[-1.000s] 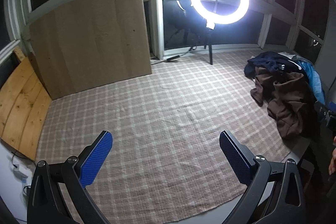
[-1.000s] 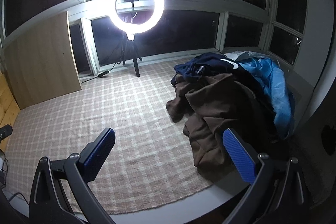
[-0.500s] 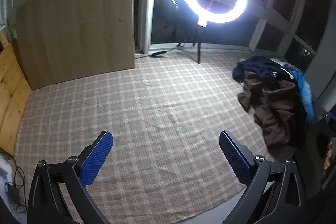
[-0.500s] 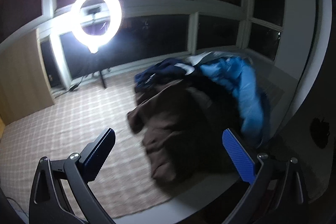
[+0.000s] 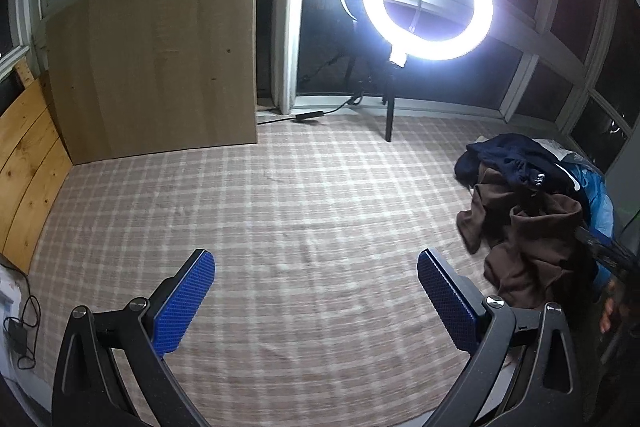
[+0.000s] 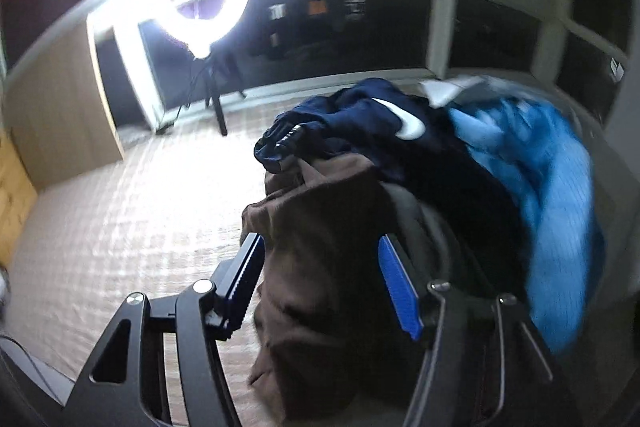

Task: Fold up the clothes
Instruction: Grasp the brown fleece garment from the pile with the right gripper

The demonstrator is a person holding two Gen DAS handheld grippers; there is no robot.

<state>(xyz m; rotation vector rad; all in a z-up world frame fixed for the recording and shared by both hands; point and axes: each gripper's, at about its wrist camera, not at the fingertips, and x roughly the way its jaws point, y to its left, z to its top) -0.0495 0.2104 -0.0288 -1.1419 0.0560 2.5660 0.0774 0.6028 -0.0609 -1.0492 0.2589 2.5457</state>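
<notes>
A heap of clothes lies at the right edge of the checked rug (image 5: 280,207): a brown garment (image 5: 532,239) in front, a navy one (image 5: 508,155) on top behind it, and a light blue one (image 5: 600,195) at the far right. My left gripper (image 5: 316,299) hangs open over bare rug, well left of the heap. In the blurred right wrist view my right gripper (image 6: 320,267) is down at the heap. Its jaws are closing with a fold of the brown garment (image 6: 320,227) between them. The navy garment (image 6: 360,115) and the blue one (image 6: 540,187) lie just beyond.
A lit ring light (image 5: 480,11) on a tripod stands at the rug's far edge before dark windows. A large wooden board (image 5: 160,59) leans at the back left, with planks (image 5: 24,155) along the left side. A cable and adapter (image 5: 16,331) lie off the rug's near left corner.
My right gripper swung right and down onto the clothes heap, and its jaws narrowed around the brown garment. The left gripper drifted sideways over the rug, still open.
</notes>
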